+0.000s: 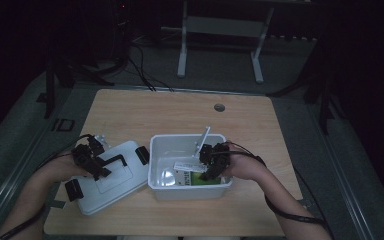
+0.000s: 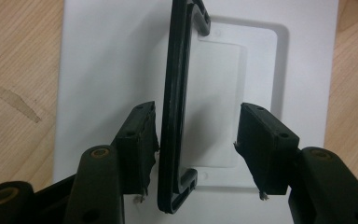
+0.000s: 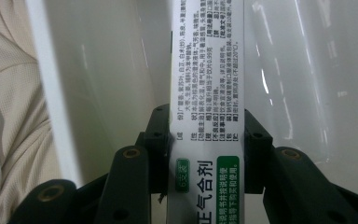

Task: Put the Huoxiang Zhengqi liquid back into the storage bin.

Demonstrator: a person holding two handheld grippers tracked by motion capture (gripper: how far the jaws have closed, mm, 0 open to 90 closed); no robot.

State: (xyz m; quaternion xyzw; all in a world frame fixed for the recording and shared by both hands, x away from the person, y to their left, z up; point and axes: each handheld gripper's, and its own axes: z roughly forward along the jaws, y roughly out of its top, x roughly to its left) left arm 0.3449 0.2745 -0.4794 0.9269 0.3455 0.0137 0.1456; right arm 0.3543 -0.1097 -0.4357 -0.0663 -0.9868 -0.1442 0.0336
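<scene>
Clamping a white-and-green medicine box [image 3: 207, 116] with the right gripper [image 3: 207, 135] inside the white bin [image 1: 156, 150] on the table [image 1: 180, 107]. Left gripper [image 2: 196, 135] straddling the lid's [image 2: 107, 60] black handle [image 2: 173, 107], unclenched, one pad touching; high view too dim for that.

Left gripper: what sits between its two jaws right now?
The lid's black handle stands between the jaws of the left gripper, close against one pad with a gap to the other; the left gripper view shows it.

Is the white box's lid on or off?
Off. The lid lies flat on the table beside the open box.
</scene>
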